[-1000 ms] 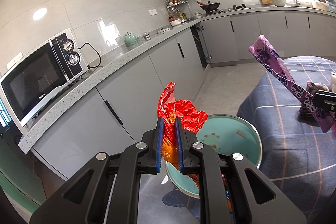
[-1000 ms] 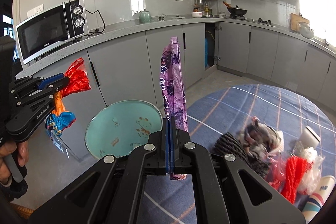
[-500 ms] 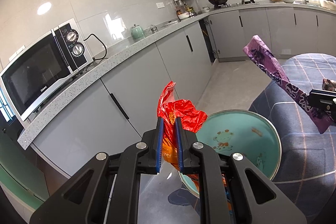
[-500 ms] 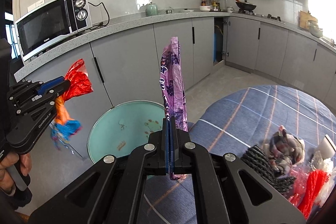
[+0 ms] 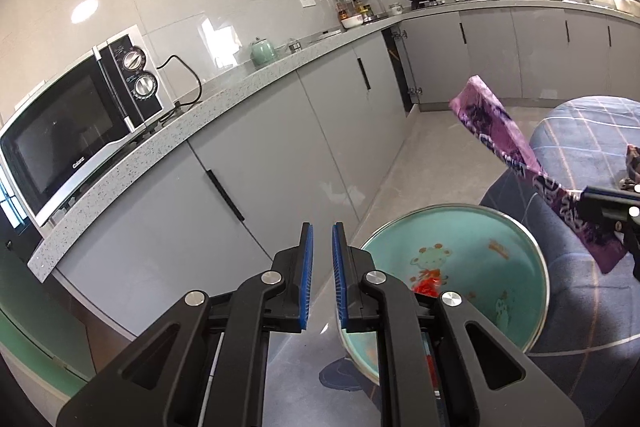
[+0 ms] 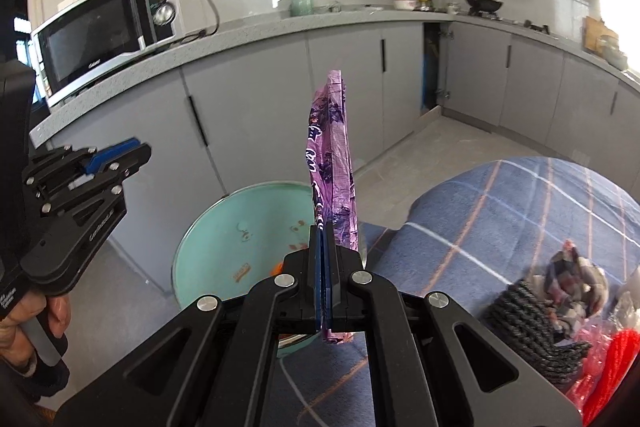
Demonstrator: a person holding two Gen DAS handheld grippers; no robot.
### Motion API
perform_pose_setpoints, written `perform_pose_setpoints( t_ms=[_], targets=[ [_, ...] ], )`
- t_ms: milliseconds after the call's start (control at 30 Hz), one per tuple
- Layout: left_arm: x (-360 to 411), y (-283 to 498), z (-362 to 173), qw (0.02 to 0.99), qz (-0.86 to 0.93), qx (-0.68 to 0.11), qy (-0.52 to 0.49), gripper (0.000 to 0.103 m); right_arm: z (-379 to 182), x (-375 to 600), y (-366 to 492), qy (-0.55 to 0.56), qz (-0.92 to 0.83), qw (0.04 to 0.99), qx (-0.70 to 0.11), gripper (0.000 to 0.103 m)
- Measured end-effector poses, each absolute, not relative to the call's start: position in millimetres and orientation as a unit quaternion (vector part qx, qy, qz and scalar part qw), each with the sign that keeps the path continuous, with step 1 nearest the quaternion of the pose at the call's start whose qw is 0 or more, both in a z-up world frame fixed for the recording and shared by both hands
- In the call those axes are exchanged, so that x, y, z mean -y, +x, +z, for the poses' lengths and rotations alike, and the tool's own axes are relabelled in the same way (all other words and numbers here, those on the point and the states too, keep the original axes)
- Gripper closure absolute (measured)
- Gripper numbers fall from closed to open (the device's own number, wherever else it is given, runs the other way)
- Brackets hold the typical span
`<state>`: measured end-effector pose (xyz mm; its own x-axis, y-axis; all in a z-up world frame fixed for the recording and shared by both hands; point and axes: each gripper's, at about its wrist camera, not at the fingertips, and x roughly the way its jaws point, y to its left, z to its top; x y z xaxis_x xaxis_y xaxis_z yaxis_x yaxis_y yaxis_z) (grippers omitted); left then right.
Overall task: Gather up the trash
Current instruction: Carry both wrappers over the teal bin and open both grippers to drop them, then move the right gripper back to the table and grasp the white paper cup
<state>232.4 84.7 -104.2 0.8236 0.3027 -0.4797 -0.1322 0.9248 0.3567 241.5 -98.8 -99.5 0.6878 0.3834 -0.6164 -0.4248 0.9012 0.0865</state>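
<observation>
My left gripper [image 5: 322, 227] is open by a narrow gap, with nothing between its blue pads [image 5: 306, 267]. It hangs beside the round teal bin [image 5: 460, 227] on the floor. A red wrapper [image 5: 426, 283] lies inside the bin, partly hidden by my finger. My right gripper [image 6: 325, 227] is shut on the lower end of a long purple wrapper [image 6: 330, 155], which stands upright above the bin [image 6: 224, 227]. In the left wrist view the purple wrapper [image 5: 496, 135] slants up from the right gripper [image 5: 588, 199]. The right wrist view shows the left gripper [image 6: 116, 157] at the left, held by a hand [image 6: 52, 311].
A table with a blue checked cloth [image 6: 500, 211] stands right of the bin, with a heap of trash on it: a black mesh [image 6: 528, 319] and red plastic [image 6: 616, 355]. Grey cabinets [image 5: 280, 163] and a counter with a microwave [image 5: 76, 131] run behind.
The red wrapper has left my left gripper and dropped into the teal bin; the pads have parted slightly. Both grippers have come closer to the bin, the right still gripping the purple wrapper.
</observation>
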Motion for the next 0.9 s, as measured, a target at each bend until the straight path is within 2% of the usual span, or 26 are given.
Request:
perform_pose_setpoints(
  t_ms=[67,100,167,900],
  targets=[
    [-90,233,-104,0.942,0.12,-0.277,0.149,0.082,-103,95,242,-0.036,0.225,0.917,-0.329,0.099],
    [-92,234,-104,0.941,0.121,-0.278,0.148,0.078,-105,93,243,-0.036,0.227,0.916,-0.328,0.086],
    [-96,233,-103,0.942,0.134,-0.273,0.144,0.043,-109,91,244,-0.036,0.233,0.915,-0.327,0.065],
    [-86,224,-102,0.941,0.131,-0.27,0.156,0.031,-106,105,231,-0.029,0.218,0.92,-0.324,0.056]
  ],
)
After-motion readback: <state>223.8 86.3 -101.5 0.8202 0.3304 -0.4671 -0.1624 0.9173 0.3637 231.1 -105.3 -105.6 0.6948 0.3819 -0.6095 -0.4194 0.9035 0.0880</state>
